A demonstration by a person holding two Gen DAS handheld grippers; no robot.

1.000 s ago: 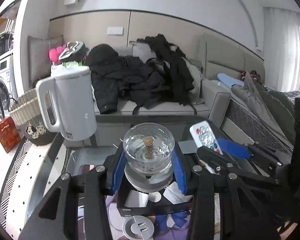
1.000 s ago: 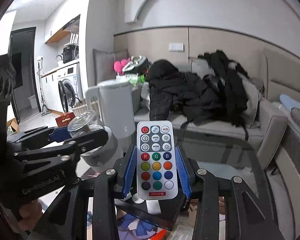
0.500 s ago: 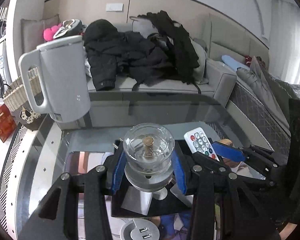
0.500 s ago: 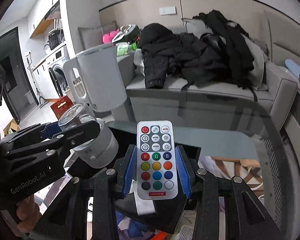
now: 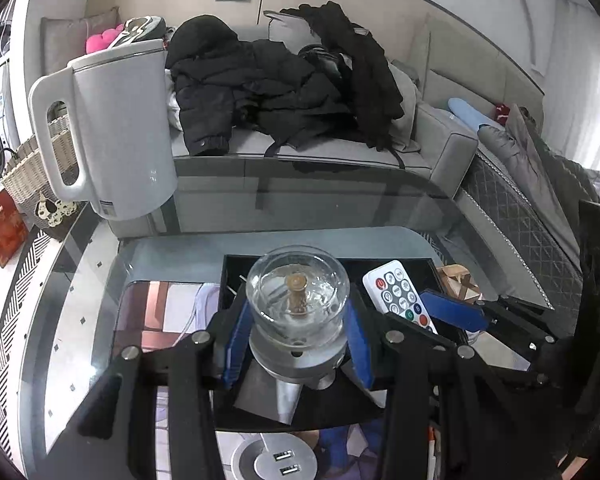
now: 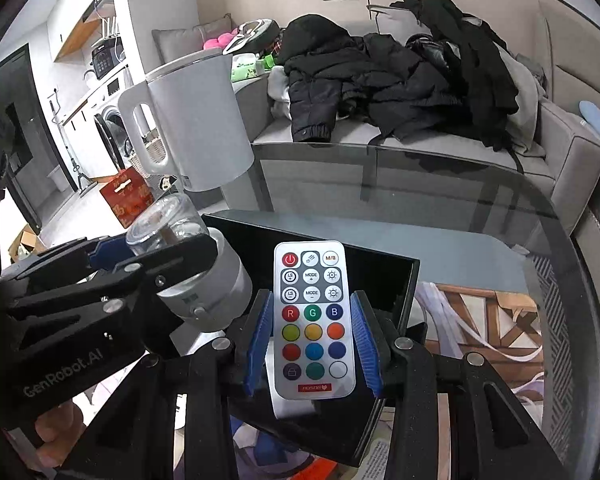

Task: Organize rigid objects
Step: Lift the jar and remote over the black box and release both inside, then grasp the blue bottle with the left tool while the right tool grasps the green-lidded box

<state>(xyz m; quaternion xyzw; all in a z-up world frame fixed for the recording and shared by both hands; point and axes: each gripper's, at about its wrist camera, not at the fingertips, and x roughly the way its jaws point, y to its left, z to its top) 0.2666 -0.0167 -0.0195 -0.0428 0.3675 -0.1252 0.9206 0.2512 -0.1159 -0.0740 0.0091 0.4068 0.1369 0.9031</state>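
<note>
My left gripper (image 5: 296, 344) is shut on a glass-domed ornament (image 5: 298, 308) with a silver base and holds it over a black tray (image 5: 236, 276) on the glass table. My right gripper (image 6: 312, 336) is shut on a white remote control (image 6: 311, 316) with coloured buttons, also above the black tray (image 6: 384, 276). The remote also shows in the left wrist view (image 5: 398, 294), to the right of the ornament. The ornament shows in the right wrist view (image 6: 192, 260), to the left of the remote.
A white electric kettle (image 5: 116, 132) stands at the table's far left. Behind the glass table (image 5: 340, 204) is a grey sofa (image 5: 328, 152) piled with black clothes (image 5: 284, 84). A round USB socket (image 5: 276, 460) is set in the table near me. A wicker basket (image 5: 32, 168) sits left.
Both grippers have tilted down and come lower over the table, still holding their objects. The black tray now shows more fully below them.
</note>
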